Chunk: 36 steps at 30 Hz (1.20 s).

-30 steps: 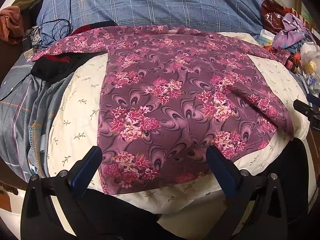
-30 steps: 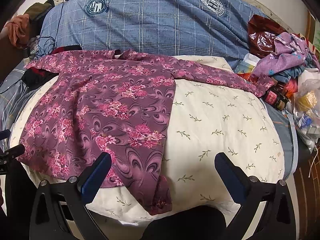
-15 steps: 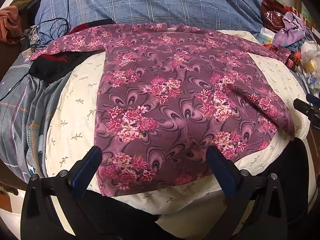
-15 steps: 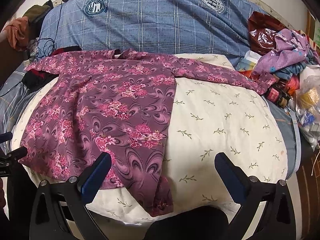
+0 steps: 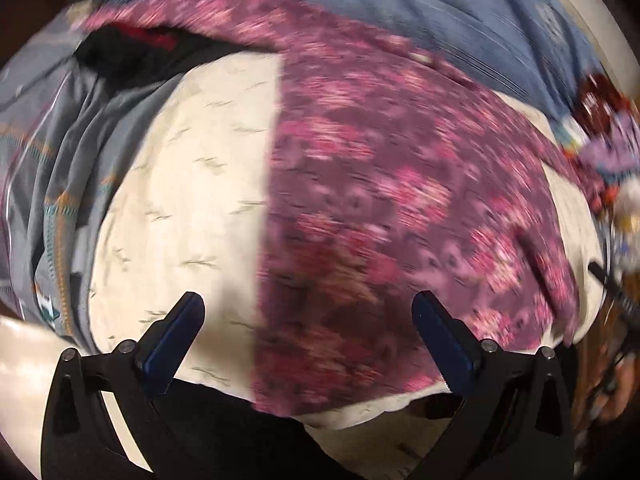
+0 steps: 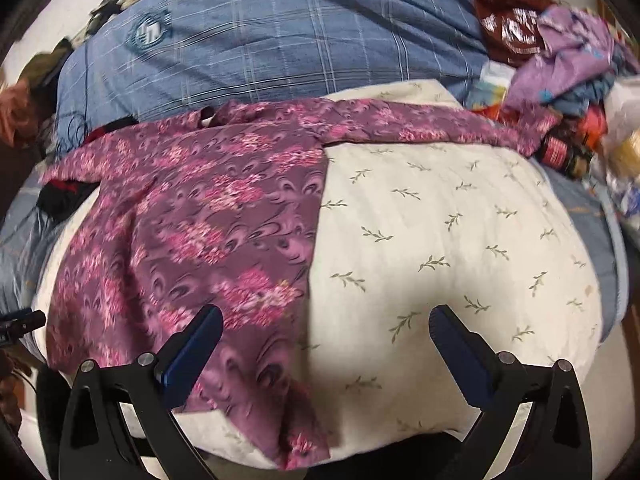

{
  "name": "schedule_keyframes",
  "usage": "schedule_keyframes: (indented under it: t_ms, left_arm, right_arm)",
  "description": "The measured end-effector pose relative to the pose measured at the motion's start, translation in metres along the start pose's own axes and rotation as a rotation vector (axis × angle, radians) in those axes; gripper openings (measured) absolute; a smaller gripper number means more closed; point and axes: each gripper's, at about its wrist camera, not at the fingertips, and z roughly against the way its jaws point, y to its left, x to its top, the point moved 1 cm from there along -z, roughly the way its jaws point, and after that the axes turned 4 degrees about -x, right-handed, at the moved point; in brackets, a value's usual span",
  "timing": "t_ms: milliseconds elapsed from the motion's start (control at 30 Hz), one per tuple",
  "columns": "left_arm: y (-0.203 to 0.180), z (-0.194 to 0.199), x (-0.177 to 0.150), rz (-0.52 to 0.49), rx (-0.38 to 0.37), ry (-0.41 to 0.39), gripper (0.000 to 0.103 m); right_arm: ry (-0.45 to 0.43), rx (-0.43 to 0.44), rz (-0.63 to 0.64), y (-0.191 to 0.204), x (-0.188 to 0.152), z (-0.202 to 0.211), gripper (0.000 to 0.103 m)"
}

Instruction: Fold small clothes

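**Shirt spread flat, both grippers poised at its near hem**

Because a garment is folded most easily from a flat start, the floral purple shirt (image 6: 192,240) has been laid out across the cream leaf-print cushion (image 6: 440,240), collar toward the blue checked bedding (image 6: 260,52) and hem toward the cameras. One sleeve is stretched out along the cushion's far edge toward the heap of clothes and bottles (image 6: 568,80); the other sleeve is seen reaching toward the dark garment (image 5: 120,56) in the left wrist view, which is badly blurred.

The left gripper (image 5: 308,336) is held with its jaws spread wide and nothing between them, set over the shirt's left side edge near the hem. The right gripper (image 6: 326,344) is likewise spread and empty, straddling the shirt's right side edge, where a corner of the hem hangs over the cushion's front rim. This placement is judged to suit a pinch at each lower corner.

Bare cushion is left open on both sides of the shirt's body, wider on the right, so room is offered for a side panel to be carried inward. The clutter at the far right is judged to be the only crowding, close to the sleeve end.
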Motion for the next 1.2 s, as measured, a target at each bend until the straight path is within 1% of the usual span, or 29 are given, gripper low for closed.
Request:
schedule_keyframes:
  t_ms: [67, 133, 267, 333, 367, 400, 433, 467, 500, 533, 567, 600, 633, 667, 733, 800, 833, 867, 900, 933, 967, 1000, 1033, 1067, 1100, 1133, 1167, 1200]
  left_arm:
    - [0.012, -0.007, 0.002, 0.044, -0.016, 0.033, 0.103]
    - [0.016, -0.018, -0.002, 0.077, -0.056, 0.081, 0.103]
    - [0.010, -0.041, -0.015, 0.098, -0.142, 0.175, 0.103]
    - [0.003, -0.042, -0.017, 0.082, -0.119, 0.174, 0.103]
    - [-0.002, -0.042, -0.018, 0.080, -0.132, 0.177, 0.103]
    - [-0.004, -0.041, -0.018, 0.094, -0.178, 0.184, 0.103]
    - [-0.007, -0.040, -0.020, 0.114, -0.228, 0.192, 0.103]
    - [-0.009, -0.040, -0.020, 0.124, -0.253, 0.196, 0.103]
    - [-0.011, -0.040, -0.021, 0.129, -0.259, 0.196, 0.096]
    - [-0.012, -0.039, -0.021, 0.132, -0.236, 0.193, 0.080]
    - [-0.012, -0.037, -0.021, 0.128, -0.207, 0.183, 0.069]
    - [-0.011, -0.033, -0.021, 0.112, -0.179, 0.168, 0.033]
    - [-0.009, -0.032, -0.020, 0.109, -0.168, 0.178, 0.005]
    - [-0.003, -0.032, -0.019, 0.124, -0.157, 0.187, 0.006]
    - [0.010, -0.034, -0.017, 0.159, -0.142, 0.191, 0.006]
    - [0.016, -0.033, -0.019, 0.182, -0.163, 0.197, 0.006]
    - [0.016, -0.029, -0.021, 0.185, -0.160, 0.191, 0.006]
    - [0.016, -0.025, -0.024, 0.176, -0.164, 0.182, 0.006]
    - [0.017, -0.023, -0.027, 0.174, -0.171, 0.177, 0.006]
    - [0.018, -0.017, -0.032, 0.179, -0.194, 0.166, 0.011]
    - [0.020, -0.014, -0.035, 0.180, -0.216, 0.159, 0.017]
    - [0.019, -0.011, -0.040, 0.182, -0.248, 0.154, 0.038]
    - [0.018, -0.009, -0.046, 0.185, -0.284, 0.152, 0.061]
    - [0.016, -0.009, -0.050, 0.191, -0.317, 0.144, 0.068]
    - [0.010, -0.012, -0.051, 0.194, -0.345, 0.134, 0.072]
    - [0.006, -0.014, -0.052, 0.191, -0.371, 0.136, 0.072]
    - [0.002, -0.020, -0.052, 0.196, -0.390, 0.146, 0.072]
    - [-0.003, -0.027, -0.046, 0.210, -0.398, 0.153, 0.072]
  right_arm:
    - [0.024, 0.035, -0.029, -0.003, 0.001, -0.011, 0.102]
    - [0.053, 0.075, -0.059, -0.004, 0.001, -0.024, 0.100]
    - [0.112, 0.173, -0.109, 0.001, 0.000, -0.046, 0.092]
    - [0.112, 0.203, -0.101, 0.007, 0.000, -0.051, 0.090]
    - [0.106, 0.223, -0.086, 0.012, 0.000, -0.050, 0.083]
    - [0.107, 0.263, -0.064, 0.018, -0.001, -0.050, 0.076]
    - [0.119, 0.299, -0.050, 0.023, -0.001, -0.051, 0.055]
    - [0.135, 0.320, -0.037, 0.027, -0.002, -0.052, 0.034]
    - [0.144, 0.327, -0.021, 0.030, -0.003, -0.054, 0.026]
    - [0.134, 0.316, -0.007, 0.031, -0.004, -0.054, 0.013]
    - [0.121, 0.318, -0.004, 0.030, -0.005, -0.052, 0.004]
    - [0.108, 0.329, -0.011, 0.027, -0.004, -0.050, 0.004]
    - [0.083, 0.337, -0.025, 0.021, -0.001, -0.046, 0.004]
    - [0.045, 0.325, -0.034, 0.013, 0.005, -0.039, 0.004]
    - [0.006, 0.283, -0.076, -0.007, 0.016, -0.036, 0.004]
    - [0.019, 0.210, -0.126, -0.029, 0.025, -0.043, 0.004]
    - [0.030, 0.191, -0.132, -0.035, 0.025, -0.043, 0.005]
    - [0.034, 0.186, -0.140, -0.040, 0.023, -0.040, 0.012]
    - [0.033, 0.193, -0.154, -0.044, 0.020, -0.035, 0.012]
    - [0.041, 0.227, -0.175, -0.049, 0.013, -0.030, 0.015]
    - [0.051, 0.253, -0.190, -0.053, 0.007, -0.025, 0.025]
    - [0.059, 0.282, -0.202, -0.058, 0.000, -0.021, 0.034]
    - [0.068, 0.325, -0.210, -0.062, -0.010, -0.018, 0.057]
    - [0.070, 0.362, -0.219, -0.063, -0.019, -0.014, 0.071]
    - [0.068, 0.397, -0.224, -0.064, -0.027, -0.012, 0.073]
    - [0.071, 0.440, -0.215, -0.062, -0.035, -0.010, 0.073]
    - [0.074, 0.447, -0.197, -0.057, -0.036, -0.011, 0.073]
    - [0.073, 0.427, -0.154, -0.051, -0.040, -0.013, 0.073]
